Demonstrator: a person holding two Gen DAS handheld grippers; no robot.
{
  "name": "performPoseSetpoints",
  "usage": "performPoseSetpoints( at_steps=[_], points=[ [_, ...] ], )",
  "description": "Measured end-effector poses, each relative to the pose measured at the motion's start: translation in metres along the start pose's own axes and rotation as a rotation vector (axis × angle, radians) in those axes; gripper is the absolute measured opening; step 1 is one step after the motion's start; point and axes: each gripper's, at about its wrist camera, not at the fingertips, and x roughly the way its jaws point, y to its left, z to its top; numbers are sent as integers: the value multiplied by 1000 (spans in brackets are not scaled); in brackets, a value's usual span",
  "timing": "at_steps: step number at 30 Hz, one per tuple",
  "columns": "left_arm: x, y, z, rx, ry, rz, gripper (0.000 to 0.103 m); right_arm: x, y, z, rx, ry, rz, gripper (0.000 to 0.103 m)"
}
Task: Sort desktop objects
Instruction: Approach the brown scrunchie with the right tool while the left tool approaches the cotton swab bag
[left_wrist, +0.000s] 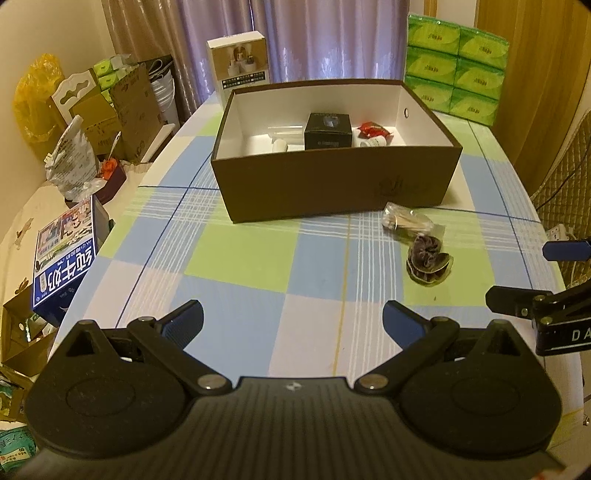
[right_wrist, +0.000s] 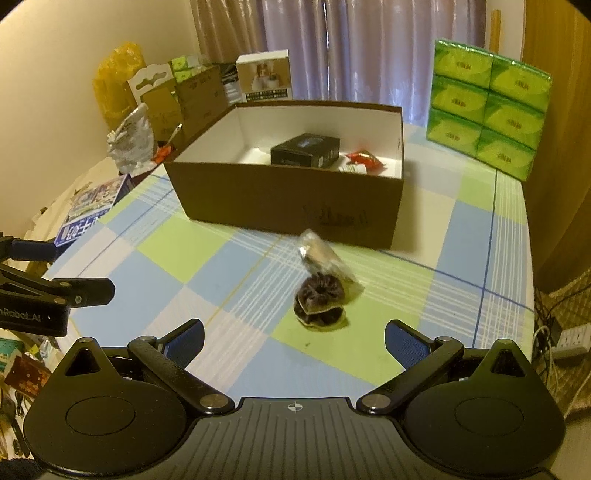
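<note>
While hovering low over the checked tablecloth (left_wrist: 240, 258), left gripper (left_wrist: 293, 325) spread wide, empty; right gripper (right_wrist: 293, 343) likewise released, nothing between its blue pads (right_wrist: 402, 343). Ahead on the cloth, an open brown box (right_wrist: 288, 206), white inside, holding a black carton (right_wrist: 306, 149), a red wrapped snack (right_wrist: 364, 158), a small white bottle (left_wrist: 373, 142) and a clear tube (left_wrist: 284, 131) toward the left side. Just in front of the box's near wall, outside it, a clear packet of cotton swabs (right_wrist: 323, 254); touching the packet's near end, a dark scrunchie on a green card (right_wrist: 319, 301), lying right before the right gripper. Behind the box, a white product carton (left_wrist: 240, 62); off to the right, stacked green tissue packs (right_wrist: 487, 107).
</note>
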Motion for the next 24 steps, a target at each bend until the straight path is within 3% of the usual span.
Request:
performPoseSetpoints(
  at_steps=[24],
  points=[
    [54,2,6,14,104,-7,102,46,-12,-6,45,100,-55,101]
  ],
)
